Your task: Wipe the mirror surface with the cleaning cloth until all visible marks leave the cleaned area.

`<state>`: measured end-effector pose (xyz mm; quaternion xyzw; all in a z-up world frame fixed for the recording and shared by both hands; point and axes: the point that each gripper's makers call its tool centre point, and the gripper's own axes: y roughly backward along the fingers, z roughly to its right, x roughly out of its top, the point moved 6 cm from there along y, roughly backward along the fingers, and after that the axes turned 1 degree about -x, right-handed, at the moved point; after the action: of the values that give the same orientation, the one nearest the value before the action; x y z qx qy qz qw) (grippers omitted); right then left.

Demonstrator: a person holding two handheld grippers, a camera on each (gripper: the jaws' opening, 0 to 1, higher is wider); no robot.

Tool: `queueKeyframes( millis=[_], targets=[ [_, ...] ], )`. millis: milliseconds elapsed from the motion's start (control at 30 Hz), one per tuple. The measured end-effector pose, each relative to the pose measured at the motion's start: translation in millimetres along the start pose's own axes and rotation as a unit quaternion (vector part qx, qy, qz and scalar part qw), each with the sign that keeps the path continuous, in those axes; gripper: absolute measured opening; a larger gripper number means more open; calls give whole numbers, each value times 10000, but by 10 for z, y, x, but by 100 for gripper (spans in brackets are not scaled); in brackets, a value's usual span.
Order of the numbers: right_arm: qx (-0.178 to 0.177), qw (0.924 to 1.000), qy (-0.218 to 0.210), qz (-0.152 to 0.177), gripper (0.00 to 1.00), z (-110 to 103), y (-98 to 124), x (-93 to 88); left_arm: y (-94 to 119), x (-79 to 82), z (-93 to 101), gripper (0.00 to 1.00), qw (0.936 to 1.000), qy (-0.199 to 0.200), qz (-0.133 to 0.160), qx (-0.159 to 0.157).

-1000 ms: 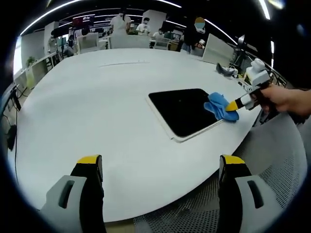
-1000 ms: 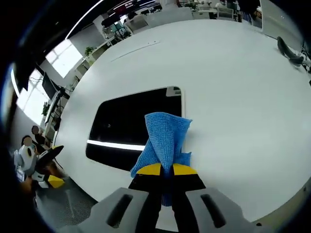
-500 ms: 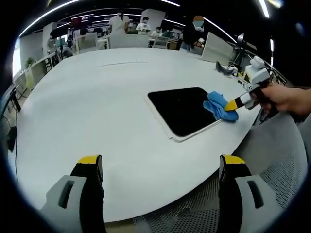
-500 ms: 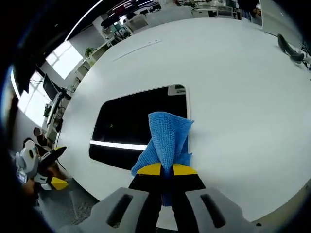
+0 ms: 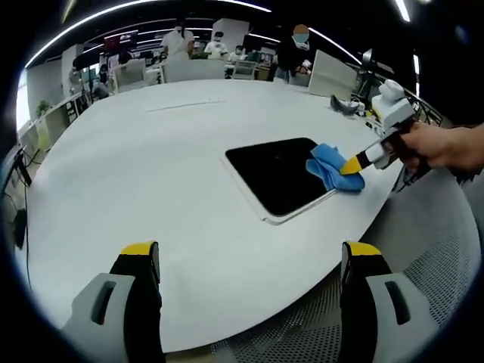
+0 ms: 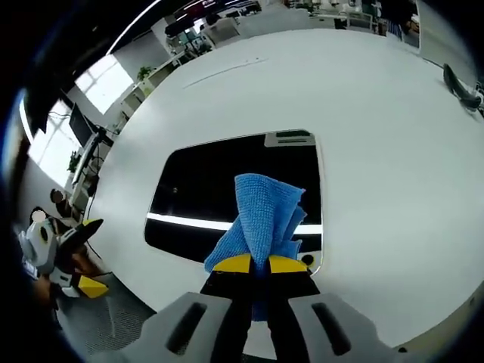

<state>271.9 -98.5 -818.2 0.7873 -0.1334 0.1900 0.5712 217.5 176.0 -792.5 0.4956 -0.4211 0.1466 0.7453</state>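
Looking along our right gripper [image 6: 253, 265], we find its jaws pressed together on the cloth [image 6: 261, 219], and the cloth's lower end is hidden between them. The cloth lies spread on the mirror [image 6: 204, 193], covering part of the glass at mid frame; whether marks remain beneath it we cannot tell. A bright strip of light reflects across the dark glass, and any smudges are too faint to make out.

Our left gripper [image 5: 249, 261] hangs at the bottom of its view, jaws wide apart with nothing between them, off the near edge of the table [image 5: 136, 166]. In that view the mirror [image 5: 276, 174] sits right of centre, the cloth [image 5: 333, 168] on its right end, and a hand [image 5: 442, 147] at the right edge holds the right gripper [image 5: 354, 162].

We see a broad white table, with a dark object [image 6: 461, 79] at the upper right edge, too blurred to name. People [image 5: 295, 49] stand at desks along the top of the left gripper view.
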Motion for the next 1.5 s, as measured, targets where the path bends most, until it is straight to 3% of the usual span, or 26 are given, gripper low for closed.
queueKeyframes(
  millis=[1100, 1500],
  targets=[
    [394, 9979, 471, -200, 0, -685, -280, 119, -1, -9, -36, 99, 10000, -15, 27, 25],
    [465, 9959, 717, -281, 0, -779, -321, 149, -15, -15, -26, 99, 10000, -30, -15, -4]
  ],
)
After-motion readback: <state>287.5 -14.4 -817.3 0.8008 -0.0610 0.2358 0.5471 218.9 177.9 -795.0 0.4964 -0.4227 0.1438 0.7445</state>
